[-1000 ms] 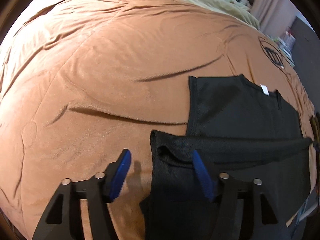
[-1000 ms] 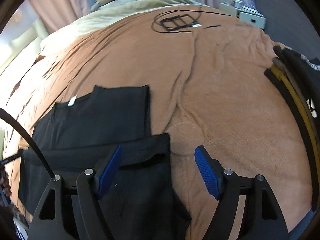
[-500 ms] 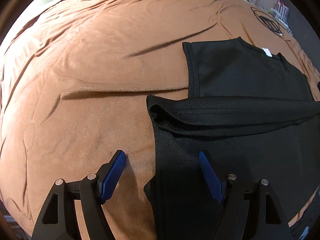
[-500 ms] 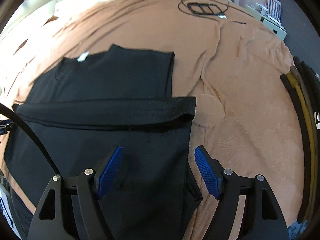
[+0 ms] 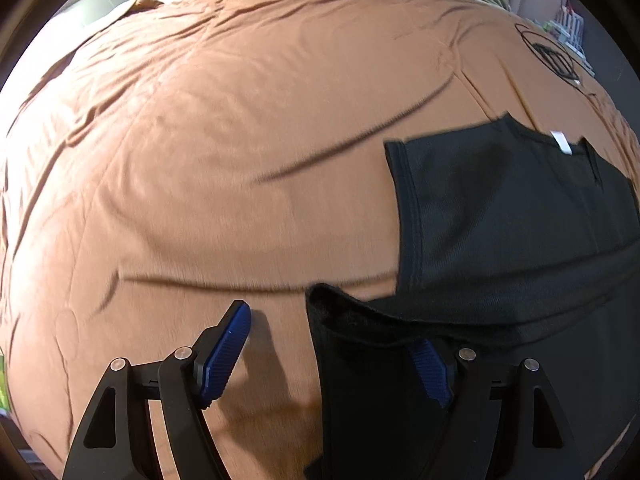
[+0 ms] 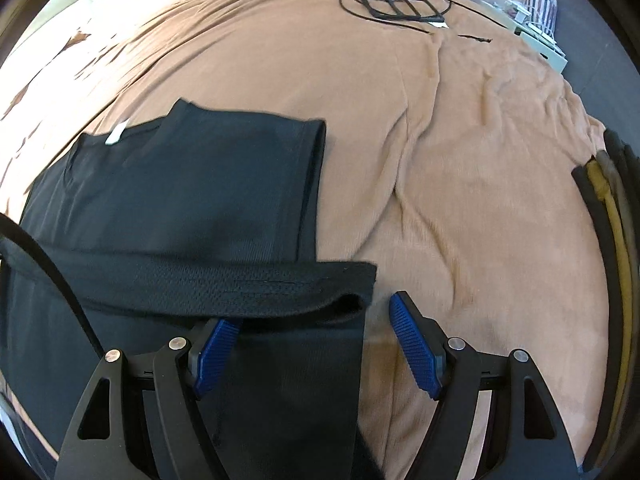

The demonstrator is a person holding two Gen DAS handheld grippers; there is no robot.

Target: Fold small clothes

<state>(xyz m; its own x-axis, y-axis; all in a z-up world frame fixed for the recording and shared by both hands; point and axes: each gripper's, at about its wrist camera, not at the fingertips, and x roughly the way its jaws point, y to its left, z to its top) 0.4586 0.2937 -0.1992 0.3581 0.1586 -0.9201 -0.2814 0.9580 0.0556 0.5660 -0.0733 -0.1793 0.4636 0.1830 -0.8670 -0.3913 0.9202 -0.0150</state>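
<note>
A black mesh shirt (image 5: 500, 216) lies spread on a brown blanket (image 5: 240, 140) covering a bed, its neckline and small white tag (image 5: 561, 143) at the far end and its near portion turned up into a thick fold (image 6: 224, 286) running across the garment. The left gripper (image 5: 332, 354) stands at the shirt's left edge with its jaws spread wide, one blue-padded finger (image 5: 226, 354) over bare blanket and the other partly hidden behind the raised corner of the fold. The right gripper (image 6: 316, 342) is likewise spread, straddling the shirt's right edge just below the fold, one pad (image 6: 212, 356) tucked under the fabric's lip and the other (image 6: 416, 354) over the blanket; neither clamps any cloth. Farther back on the blanket rests a coil of black cable with a flat black frame (image 6: 394, 4), and dark and yellow-edged items (image 6: 608, 216) sit stacked at the right border of the bed.
</note>
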